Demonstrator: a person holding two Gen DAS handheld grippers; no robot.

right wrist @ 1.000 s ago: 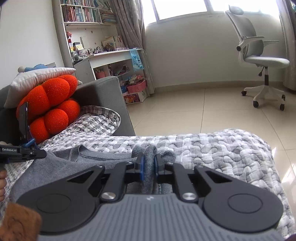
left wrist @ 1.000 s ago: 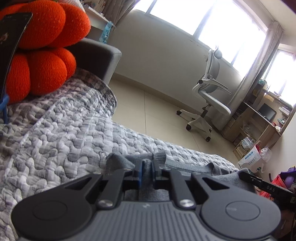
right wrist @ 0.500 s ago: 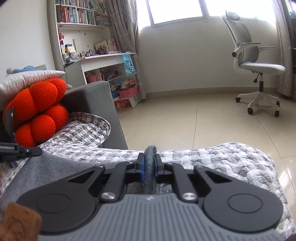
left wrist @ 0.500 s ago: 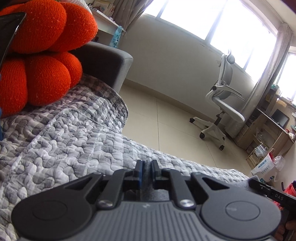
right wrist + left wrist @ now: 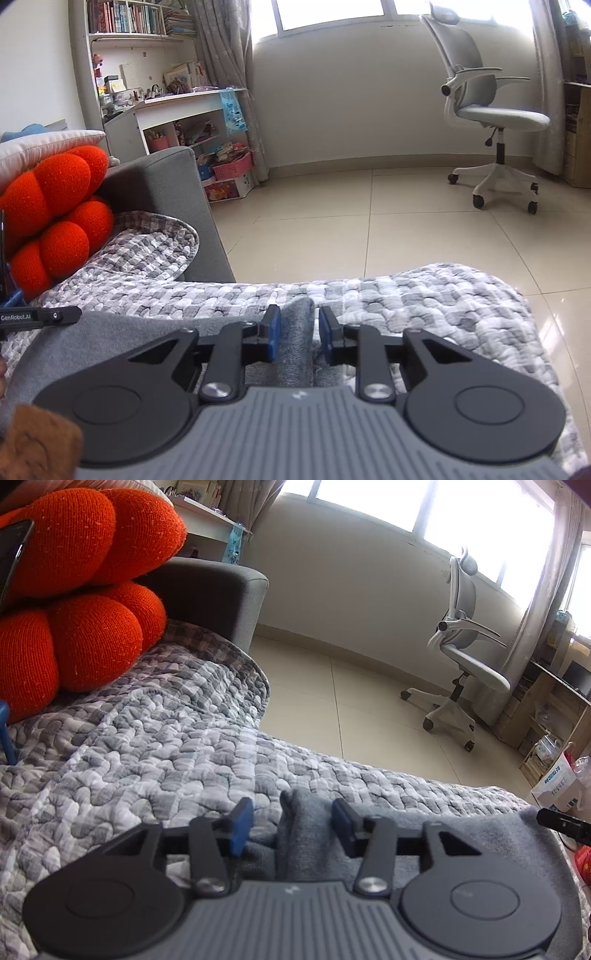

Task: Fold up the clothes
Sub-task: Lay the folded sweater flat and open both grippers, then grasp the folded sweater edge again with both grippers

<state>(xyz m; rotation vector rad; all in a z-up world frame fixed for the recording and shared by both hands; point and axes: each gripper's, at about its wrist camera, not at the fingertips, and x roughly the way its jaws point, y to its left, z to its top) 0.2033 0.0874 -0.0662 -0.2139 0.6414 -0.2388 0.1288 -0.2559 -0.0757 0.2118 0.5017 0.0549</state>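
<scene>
Left tool: jaws have just been opening, now spread wide, released; a ridge of the grey garment stands between the 2 pads, touching neither. Rest of the garment spreads to the tool's right over the grey quilted cover. Orange cushion sits ahead-left, office chair ahead-right on the tiled floor.

Right tool: jaws have just been opening too, narrower gap, let go; the garment's fold stands upright between the pads, brushing the left pad, clear of the right. Garment extends left of this tool.
</scene>
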